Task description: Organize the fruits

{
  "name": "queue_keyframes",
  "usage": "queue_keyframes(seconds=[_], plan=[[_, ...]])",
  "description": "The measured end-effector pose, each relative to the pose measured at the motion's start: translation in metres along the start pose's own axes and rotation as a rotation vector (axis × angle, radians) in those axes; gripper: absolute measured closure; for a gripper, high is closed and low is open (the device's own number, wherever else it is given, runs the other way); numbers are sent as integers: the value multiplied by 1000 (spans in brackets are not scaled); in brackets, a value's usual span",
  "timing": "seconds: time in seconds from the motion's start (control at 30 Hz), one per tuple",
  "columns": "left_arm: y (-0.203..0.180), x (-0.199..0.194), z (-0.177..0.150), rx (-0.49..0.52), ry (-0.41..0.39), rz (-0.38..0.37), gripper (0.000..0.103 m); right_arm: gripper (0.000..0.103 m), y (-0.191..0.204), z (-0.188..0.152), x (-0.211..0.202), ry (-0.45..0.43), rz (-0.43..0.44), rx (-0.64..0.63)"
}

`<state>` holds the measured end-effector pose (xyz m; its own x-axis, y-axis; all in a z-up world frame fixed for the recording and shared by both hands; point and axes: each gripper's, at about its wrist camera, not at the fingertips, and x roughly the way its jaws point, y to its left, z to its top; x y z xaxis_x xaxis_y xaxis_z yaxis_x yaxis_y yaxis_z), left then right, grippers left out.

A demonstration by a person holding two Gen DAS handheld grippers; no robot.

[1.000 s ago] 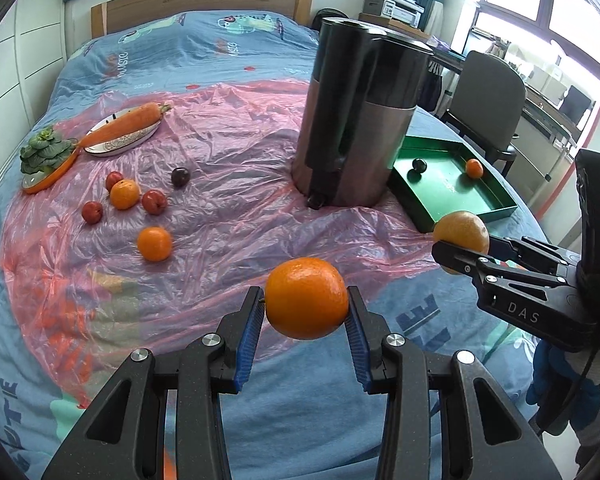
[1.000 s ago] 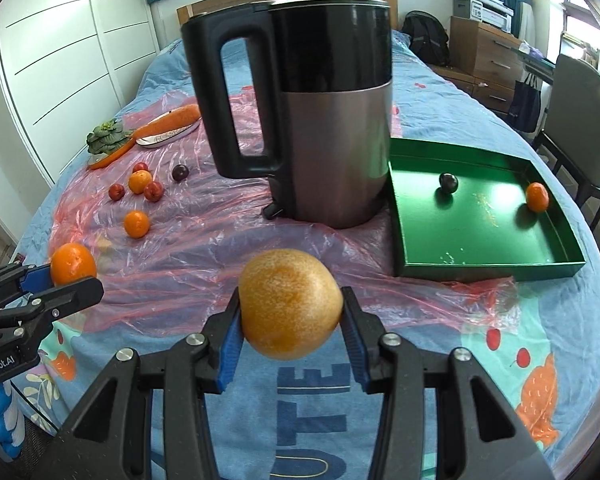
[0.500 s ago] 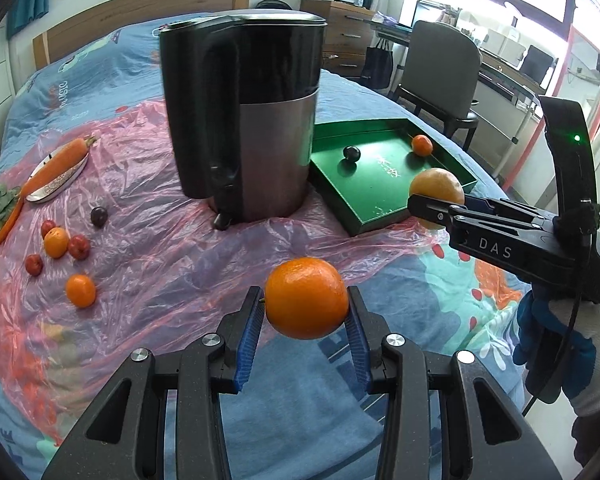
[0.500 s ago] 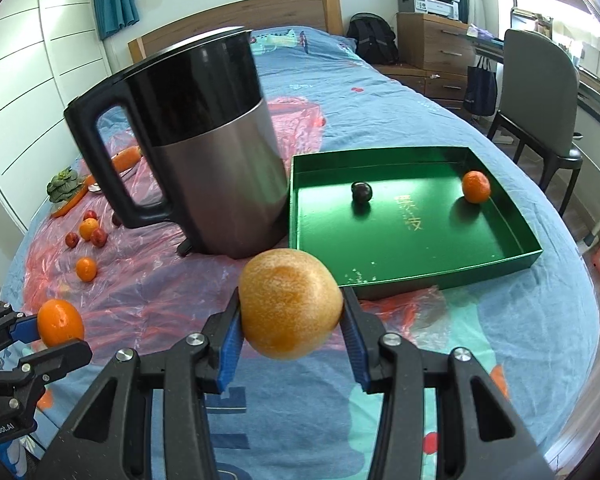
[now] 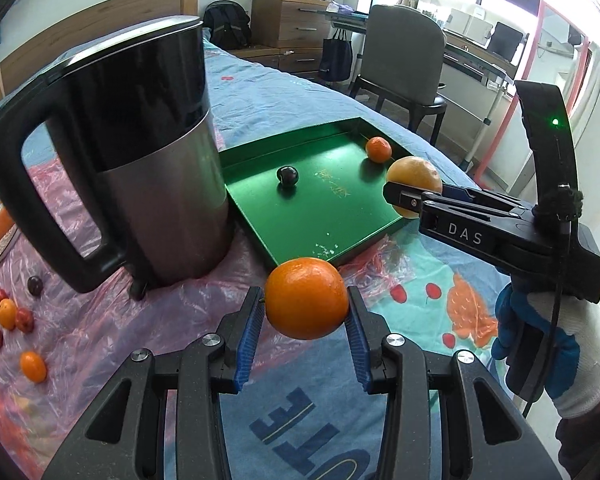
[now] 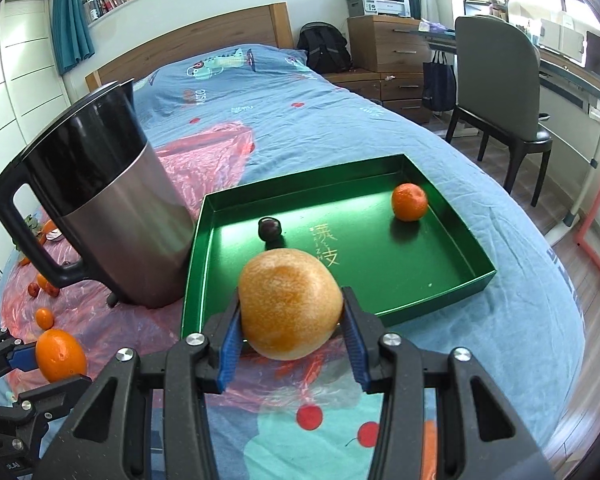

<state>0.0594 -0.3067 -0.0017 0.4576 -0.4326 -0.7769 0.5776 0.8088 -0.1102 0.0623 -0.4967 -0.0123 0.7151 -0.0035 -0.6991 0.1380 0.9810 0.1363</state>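
Note:
My left gripper [image 5: 306,318] is shut on a bright orange [image 5: 306,303], held above the bedspread just short of the green tray's near corner. My right gripper [image 6: 292,316] is shut on a larger pale orange [image 6: 290,304] at the near edge of the green tray [image 6: 440,292]. In the left wrist view the right gripper [image 5: 408,196] with its pale orange [image 5: 414,172] hangs over the tray's right rim [image 5: 372,232]. Inside the tray lie a dark plum [image 6: 269,229] and a small orange [image 6: 409,202]. The left gripper's orange [image 6: 60,355] shows at lower left in the right wrist view.
A tall black and steel kettle [image 5: 140,168] stands on pink plastic sheet [image 5: 100,320] just left of the tray. Several small fruits [image 5: 14,316] lie on the sheet at far left. A chair [image 6: 496,92] and desk stand beyond the bed's right side.
Both grippers have swung right across the bed with their oranges still held. The kettle and the tray are now nearer and larger, and the loose fruits have slid to the left edge.

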Motion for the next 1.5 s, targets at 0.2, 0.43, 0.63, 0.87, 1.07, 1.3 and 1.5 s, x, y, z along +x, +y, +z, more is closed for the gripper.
queue_keyframes(seconds=[0.2,0.43,0.63,0.87,1.07,1.3,1.5], plan=[[1,28,29,2,-1,0,68,32,-16,12,24,-7,-10,13],[1,65,50,11,14,5,68,32,-29,27,55,-13,-22,18],[-1,94,58,10,35,10,68,32,-38,40,82,-4,-36,4],[-6,125,73,17,48,6,68,32,-44,65,116,20,-46,-20],[-13,151,81,27,70,9,68,32,-53,92,146,59,-74,-39],[-19,170,82,30,84,7,68,32,-60,105,172,106,-97,-52],[-18,183,76,25,104,17,68,32,-63,102,183,128,-102,-58]])
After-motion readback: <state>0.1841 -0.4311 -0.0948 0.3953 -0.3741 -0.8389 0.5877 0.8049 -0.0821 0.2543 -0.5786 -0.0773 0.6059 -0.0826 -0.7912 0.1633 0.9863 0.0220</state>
